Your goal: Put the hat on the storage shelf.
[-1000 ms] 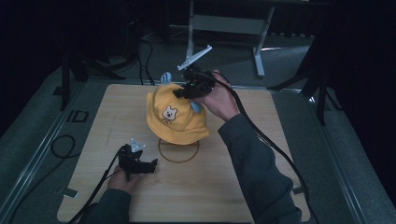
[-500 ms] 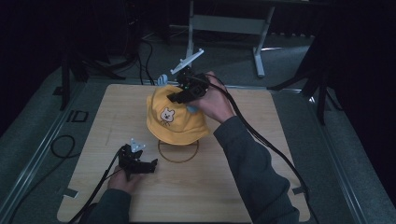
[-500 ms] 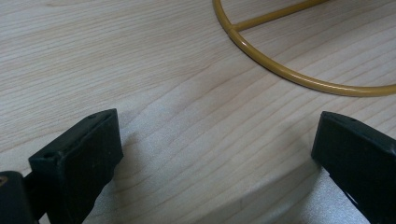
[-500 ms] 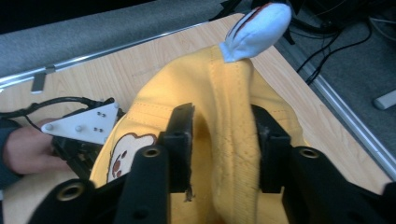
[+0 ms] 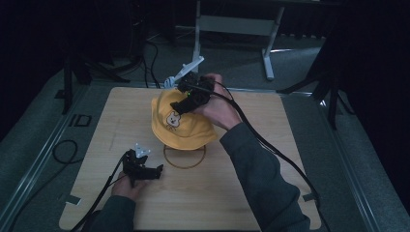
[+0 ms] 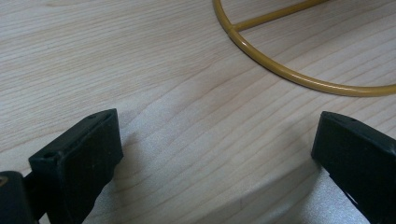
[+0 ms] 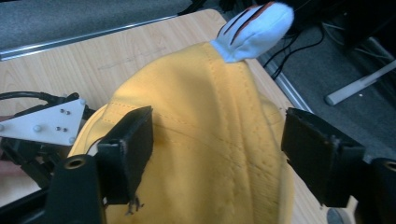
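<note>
Looking down from the high view, I take the yellow hat (image 5: 181, 126) as my landmark: it sits raised near the middle of the wooden table (image 5: 270, 183), with a small cartoon animal patch (image 5: 171, 121) on the side facing me. My right gripper (image 5: 189, 96) is at the far upper part of the hat, my right hand (image 5: 220, 108) wrapped around it just to the hat's right. In the right gripper view its jaws stand wide apart, one on either side of the hat's crown, and I can see a gap between each pad and the fabric, so it has hold of nothing. At the hat's far edge a little white ear with dark stripes (image 7: 254, 30) sticks up. Just in front of the hat, on my side of it, a thin yellow ring (image 5: 184, 157) lies flat on the table, partly tucked under the hat's brim. My left gripper (image 5: 145, 169) rests on the table well in front of the hat and to its left, beside the ring but apart from it. In the left gripper view its jaws are spread wide over bare wood, empty, with the ring's curve and one crossbar (image 6: 273, 16) lying beyond them.
</note>
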Available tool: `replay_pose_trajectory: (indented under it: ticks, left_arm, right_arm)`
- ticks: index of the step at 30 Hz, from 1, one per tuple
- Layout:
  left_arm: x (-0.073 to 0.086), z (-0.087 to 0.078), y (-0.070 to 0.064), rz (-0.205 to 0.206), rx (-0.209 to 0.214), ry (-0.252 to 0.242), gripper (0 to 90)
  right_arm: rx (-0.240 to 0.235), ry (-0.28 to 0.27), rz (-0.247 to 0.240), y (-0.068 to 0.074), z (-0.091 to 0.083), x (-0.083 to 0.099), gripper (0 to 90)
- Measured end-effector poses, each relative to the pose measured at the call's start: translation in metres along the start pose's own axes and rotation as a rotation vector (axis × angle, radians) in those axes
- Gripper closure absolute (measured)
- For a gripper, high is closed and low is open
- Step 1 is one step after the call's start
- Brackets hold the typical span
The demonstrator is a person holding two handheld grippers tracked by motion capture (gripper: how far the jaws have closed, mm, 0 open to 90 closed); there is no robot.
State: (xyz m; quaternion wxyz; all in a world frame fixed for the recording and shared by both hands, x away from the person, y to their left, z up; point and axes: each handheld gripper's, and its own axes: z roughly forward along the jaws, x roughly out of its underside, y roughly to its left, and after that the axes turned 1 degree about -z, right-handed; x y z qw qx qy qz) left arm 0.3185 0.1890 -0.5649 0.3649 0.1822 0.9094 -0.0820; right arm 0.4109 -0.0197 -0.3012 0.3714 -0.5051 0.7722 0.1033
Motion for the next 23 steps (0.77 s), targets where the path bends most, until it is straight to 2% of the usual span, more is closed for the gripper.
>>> replay_pose_trajectory:
  ticks: [4, 13, 19, 23]
  left_arm:
    - [0.0, 0.0, 0.0, 0.0, 0.0, -0.001, 1.9]
    - [0.0, 0.0, 0.0, -0.001, 0.0, -0.001, 1.9]
    - [0.0, 0.0, 0.0, -0.001, -0.001, -0.001, 1.9]
    - [0.0, 0.0, 0.0, -0.001, 0.0, 0.0, 1.9]
  right_arm:
    - [0.019, -0.023, 0.003, 0.0, -0.008, 0.0, 20.6]
    - [0.052, -0.069, 0.002, -0.003, -0.032, 0.004, 21.2]
    - [0.085, -0.072, 0.026, -0.01, -0.042, 0.014, 23.4]
    - [0.088, -0.091, 0.052, -0.017, -0.049, 0.019, 25.6]
